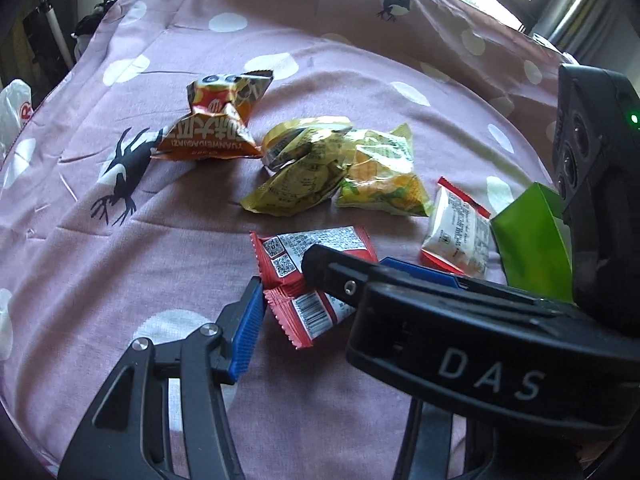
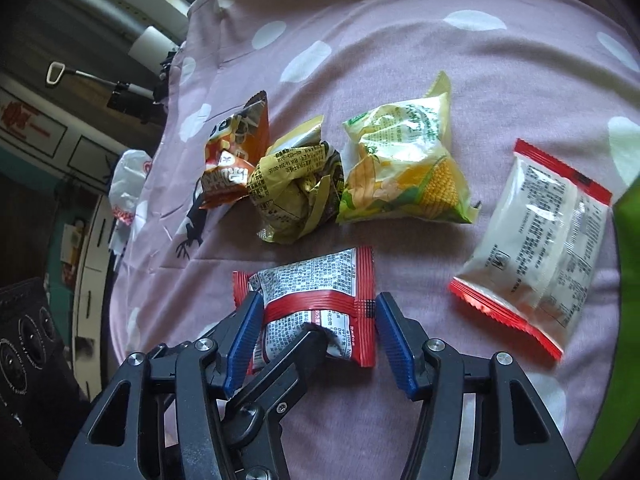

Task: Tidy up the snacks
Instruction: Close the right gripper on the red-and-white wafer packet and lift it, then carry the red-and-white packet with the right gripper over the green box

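Both grippers meet at the near red snack packet [image 2: 316,304]. Right gripper [image 2: 312,334]: fingers wide, straddling the packet, pads apparently just clear of its edges. Left gripper [image 1: 320,280]: one blue pad beside the packet; grip state unclear. Corn snack bag [image 2: 404,168] lies farther back on the pink bedsheet [image 2: 400,40].

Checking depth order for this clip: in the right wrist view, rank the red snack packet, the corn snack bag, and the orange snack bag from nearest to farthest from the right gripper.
1. Red snack packet, between the open fingers of the right gripper.
2. Corn snack bag, beyond it, slightly right.
3. Orange snack bag, farthest, far left.
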Motion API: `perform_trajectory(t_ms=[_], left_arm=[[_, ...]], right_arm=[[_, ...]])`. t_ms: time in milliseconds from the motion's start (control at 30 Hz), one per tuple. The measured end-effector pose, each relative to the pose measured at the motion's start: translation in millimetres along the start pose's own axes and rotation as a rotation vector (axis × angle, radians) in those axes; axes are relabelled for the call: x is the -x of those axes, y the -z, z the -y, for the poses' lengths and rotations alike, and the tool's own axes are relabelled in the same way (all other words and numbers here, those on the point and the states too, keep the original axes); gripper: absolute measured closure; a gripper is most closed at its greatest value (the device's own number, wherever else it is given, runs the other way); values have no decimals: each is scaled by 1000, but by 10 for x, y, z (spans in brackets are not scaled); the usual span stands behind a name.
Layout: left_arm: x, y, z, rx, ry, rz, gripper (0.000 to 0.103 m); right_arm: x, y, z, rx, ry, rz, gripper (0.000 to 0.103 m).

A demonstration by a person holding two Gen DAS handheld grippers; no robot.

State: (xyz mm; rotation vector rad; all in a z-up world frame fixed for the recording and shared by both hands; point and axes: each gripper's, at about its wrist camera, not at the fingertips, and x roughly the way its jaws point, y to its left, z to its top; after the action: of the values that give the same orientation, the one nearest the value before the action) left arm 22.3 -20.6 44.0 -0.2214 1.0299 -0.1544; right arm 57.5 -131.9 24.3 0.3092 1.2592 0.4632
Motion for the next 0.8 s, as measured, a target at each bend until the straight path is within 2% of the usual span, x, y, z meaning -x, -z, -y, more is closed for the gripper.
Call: perform_trajectory(t_ms=[300, 500, 800], left_arm=[[198, 103, 181, -70, 67, 52, 53], [369, 197, 351, -137, 127, 113, 53], [637, 306, 552, -193, 152, 214, 53]], right_arm=[[387, 172, -1, -15, 61, 101, 42], [694, 334, -29, -10, 124, 199, 42], [1045, 490, -80, 6, 156, 294, 42]])
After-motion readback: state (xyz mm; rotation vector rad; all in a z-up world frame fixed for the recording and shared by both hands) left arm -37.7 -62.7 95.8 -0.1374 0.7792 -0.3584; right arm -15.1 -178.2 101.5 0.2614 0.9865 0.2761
